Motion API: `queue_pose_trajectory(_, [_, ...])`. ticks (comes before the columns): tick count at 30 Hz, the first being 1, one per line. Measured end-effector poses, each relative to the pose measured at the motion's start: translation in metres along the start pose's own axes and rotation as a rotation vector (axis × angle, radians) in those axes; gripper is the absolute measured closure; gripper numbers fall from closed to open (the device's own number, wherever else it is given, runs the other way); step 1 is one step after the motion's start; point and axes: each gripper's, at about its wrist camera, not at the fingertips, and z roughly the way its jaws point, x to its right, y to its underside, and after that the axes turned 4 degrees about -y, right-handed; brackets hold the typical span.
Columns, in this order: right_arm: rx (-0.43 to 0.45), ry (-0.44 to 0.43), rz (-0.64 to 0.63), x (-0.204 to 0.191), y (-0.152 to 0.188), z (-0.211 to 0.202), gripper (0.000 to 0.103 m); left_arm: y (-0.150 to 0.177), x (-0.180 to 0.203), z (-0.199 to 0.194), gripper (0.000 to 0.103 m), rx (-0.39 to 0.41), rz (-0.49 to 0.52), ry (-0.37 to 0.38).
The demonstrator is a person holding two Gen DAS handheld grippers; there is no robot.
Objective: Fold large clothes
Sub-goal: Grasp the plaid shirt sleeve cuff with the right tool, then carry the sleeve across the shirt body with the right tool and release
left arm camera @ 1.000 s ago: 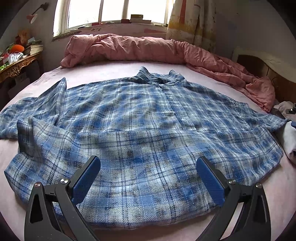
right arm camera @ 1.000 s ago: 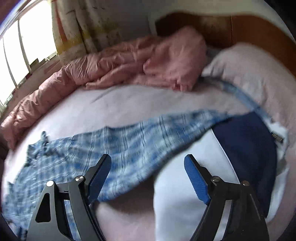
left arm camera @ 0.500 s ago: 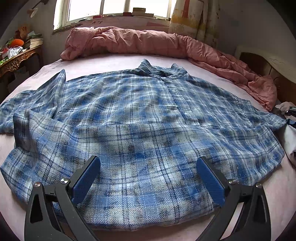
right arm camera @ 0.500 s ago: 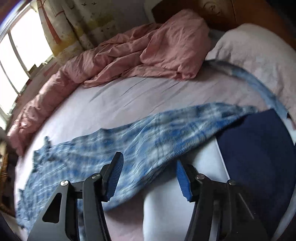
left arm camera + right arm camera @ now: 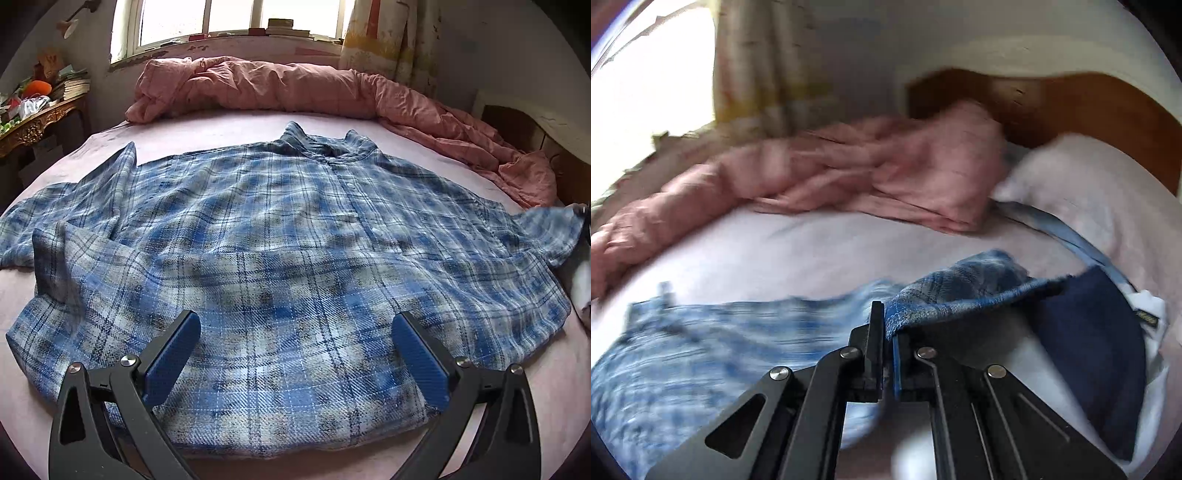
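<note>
Right tongs (image 5: 884, 325) clenched on plaid shirt (image 5: 295, 258) sleeve, just closed; left tongs (image 5: 295, 354) released above hem.

Bare sheet (image 5: 229, 127) beyond collar free; pink duvet (image 5: 295, 88) blocks far edge.

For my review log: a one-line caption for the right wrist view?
Right gripper shut on the plaid shirt sleeve, lifted off the pink bed.
</note>
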Motion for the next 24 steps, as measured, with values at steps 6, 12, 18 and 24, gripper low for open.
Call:
queue_pose_trajectory(6, [-0.029, -0.232, -0.046, -0.100, 0.012, -0.010, 0.099, 0.000, -0.002, -0.003, 0.000, 0.014, -0.009, 0.007])
queue_pose_trajectory(12, [-0.116, -0.400, -0.081, -0.189, 0.065, -0.004, 0.099, 0.000, -0.001, -0.005, 0.000, 0.020, -0.006, 0.014])
queue_pose_trajectory(18, [-0.271, -0.366, -0.171, -0.227, 0.141, 0.035, 0.099, 0.000, -0.001, -0.005, 0.000, 0.018, -0.007, 0.015])
queue_pose_trajectory(24, [-0.394, -0.365, -0.127, -0.216, 0.163, 0.050, 0.088, 0.000, -0.001, -0.001, 0.000, 0.005, -0.008, 0.011])
